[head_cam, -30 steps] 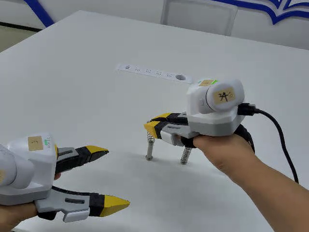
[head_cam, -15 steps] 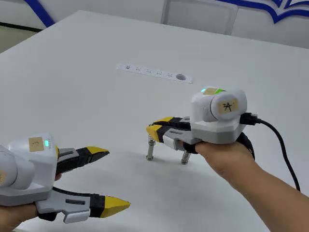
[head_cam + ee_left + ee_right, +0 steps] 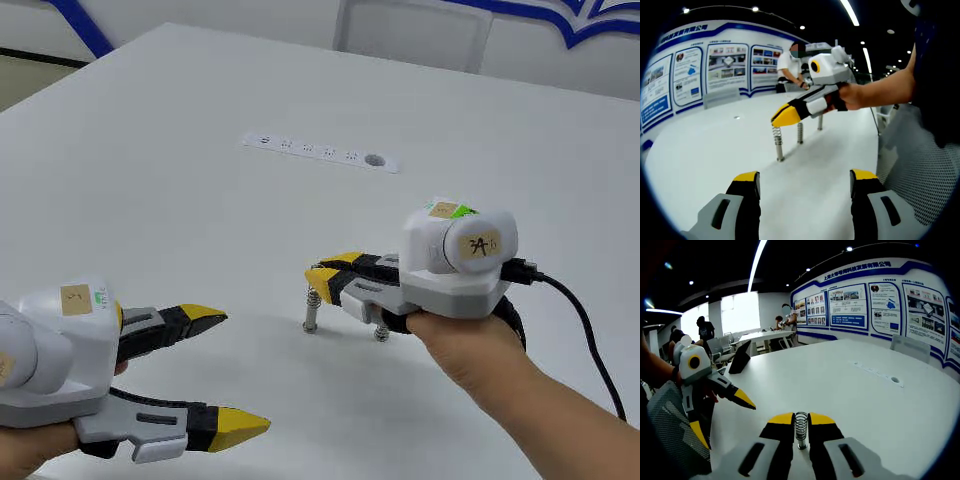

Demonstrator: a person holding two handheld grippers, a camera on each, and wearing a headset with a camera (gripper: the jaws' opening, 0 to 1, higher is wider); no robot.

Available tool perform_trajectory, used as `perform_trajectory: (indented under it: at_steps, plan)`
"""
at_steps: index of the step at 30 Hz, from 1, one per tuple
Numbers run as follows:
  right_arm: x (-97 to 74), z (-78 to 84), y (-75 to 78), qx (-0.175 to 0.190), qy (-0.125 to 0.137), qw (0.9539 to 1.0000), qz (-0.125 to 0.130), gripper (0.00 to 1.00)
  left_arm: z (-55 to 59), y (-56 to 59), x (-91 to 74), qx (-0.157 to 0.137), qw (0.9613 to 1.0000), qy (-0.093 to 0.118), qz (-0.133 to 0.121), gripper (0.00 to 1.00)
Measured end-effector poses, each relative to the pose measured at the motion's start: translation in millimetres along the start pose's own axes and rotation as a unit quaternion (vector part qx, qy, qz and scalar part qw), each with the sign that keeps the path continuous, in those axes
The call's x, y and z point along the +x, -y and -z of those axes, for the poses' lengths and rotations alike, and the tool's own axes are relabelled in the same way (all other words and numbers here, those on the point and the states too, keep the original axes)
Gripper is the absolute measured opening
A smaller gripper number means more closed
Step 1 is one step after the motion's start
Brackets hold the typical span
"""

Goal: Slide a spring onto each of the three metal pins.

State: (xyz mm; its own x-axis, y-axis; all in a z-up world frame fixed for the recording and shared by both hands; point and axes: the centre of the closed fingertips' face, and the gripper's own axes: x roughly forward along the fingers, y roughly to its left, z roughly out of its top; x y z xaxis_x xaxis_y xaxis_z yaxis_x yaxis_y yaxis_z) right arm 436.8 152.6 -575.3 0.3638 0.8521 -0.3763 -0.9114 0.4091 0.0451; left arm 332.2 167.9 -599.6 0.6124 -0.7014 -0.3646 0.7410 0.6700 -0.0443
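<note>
Three thin metal pins stand upright on the white table [image 3: 150,200]. In the left gripper view they form a row: the near pin [image 3: 777,147] carries a spring [image 3: 775,133] on its upper part, with a second pin [image 3: 800,133] and a third pin [image 3: 819,122] behind. My right gripper [image 3: 318,280] is shut on that spring [image 3: 801,426], which sits upright between its yellow tips [image 3: 801,420]. Another pin [image 3: 382,331] pokes out beneath the right gripper's body. My left gripper [image 3: 228,372] hovers open at the lower left, holding nothing, its fingers [image 3: 746,179] wide apart.
A white power strip [image 3: 320,152] lies flat farther back on the table. A chair back [image 3: 415,30] stands at the far edge. The right gripper's black cable [image 3: 580,290] trails off to the right. People stand in the background [image 3: 704,330].
The right gripper has sunk lower over the near pin, taking the spring down with it, and drifted slightly right. The left gripper has stayed in place.
</note>
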Motion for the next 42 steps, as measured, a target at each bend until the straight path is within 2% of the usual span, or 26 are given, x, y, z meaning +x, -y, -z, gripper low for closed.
perform_trajectory:
  at_steps: [22,30,42]
  plan:
    - [9.4,25.6,-1.4,-0.008,-0.046,0.9989,0.003,0.12,2.2,-0.9,0.5,-0.002,1.0000,0.000,-0.001,0.75]
    - [12.2,34.2,-0.7,-0.028,-0.066,0.9974,0.007,0.12,1.7,-1.1,0.9,-0.002,1.0000,0.000,-0.001,0.75]
    - [12.8,39.4,-1.0,-0.037,-0.078,0.9963,0.007,0.13,1.8,-1.3,1.0,-0.003,1.0000,0.000,-0.002,0.75]
